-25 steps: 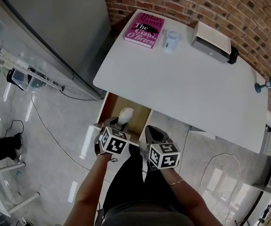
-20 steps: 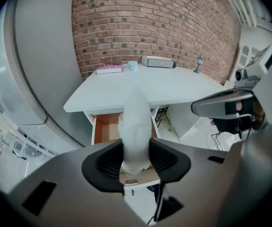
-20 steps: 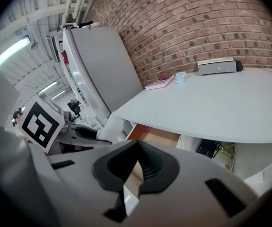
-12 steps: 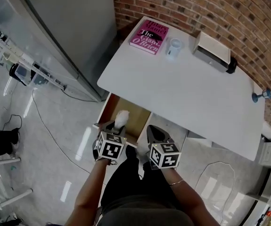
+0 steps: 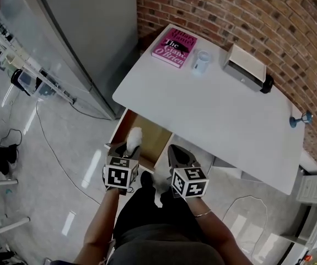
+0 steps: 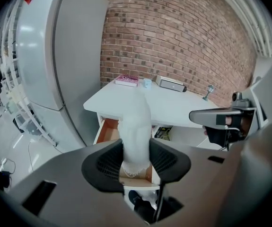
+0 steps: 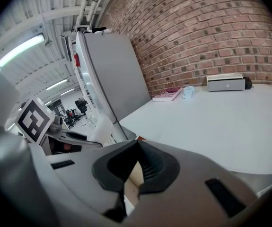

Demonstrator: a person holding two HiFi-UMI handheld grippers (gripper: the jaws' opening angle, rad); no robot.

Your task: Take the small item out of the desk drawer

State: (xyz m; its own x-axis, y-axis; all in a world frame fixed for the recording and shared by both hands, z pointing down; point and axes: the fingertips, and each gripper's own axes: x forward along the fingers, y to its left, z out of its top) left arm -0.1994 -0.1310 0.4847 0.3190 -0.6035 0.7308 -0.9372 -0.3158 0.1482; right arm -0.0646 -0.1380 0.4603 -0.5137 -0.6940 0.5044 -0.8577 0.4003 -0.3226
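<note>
My left gripper point(image 5: 129, 148) is shut on a small white item point(image 5: 134, 137) and holds it upright above the front left corner of the open wooden drawer point(image 5: 150, 136) under the white desk point(image 5: 213, 109). In the left gripper view the white item point(image 6: 136, 124) stands between the black pads point(image 6: 108, 161), with the drawer point(image 6: 108, 130) below and behind it. My right gripper point(image 5: 177, 154) hovers beside the drawer's front right corner. Its jaws point(image 7: 136, 167) meet with nothing between them.
On the desk lie a pink book point(image 5: 173, 45), a clear cup point(image 5: 201, 62), a white box-shaped device point(image 5: 246, 66) and a small blue object point(image 5: 299, 119). A tall grey cabinet point(image 5: 86, 32) stands left of the desk. A cable point(image 5: 53, 148) trails across the glossy floor.
My left gripper, with the white item in it, has drifted left and back from over the drawer's middle to its front left corner. The right gripper stays shut beside it.
</note>
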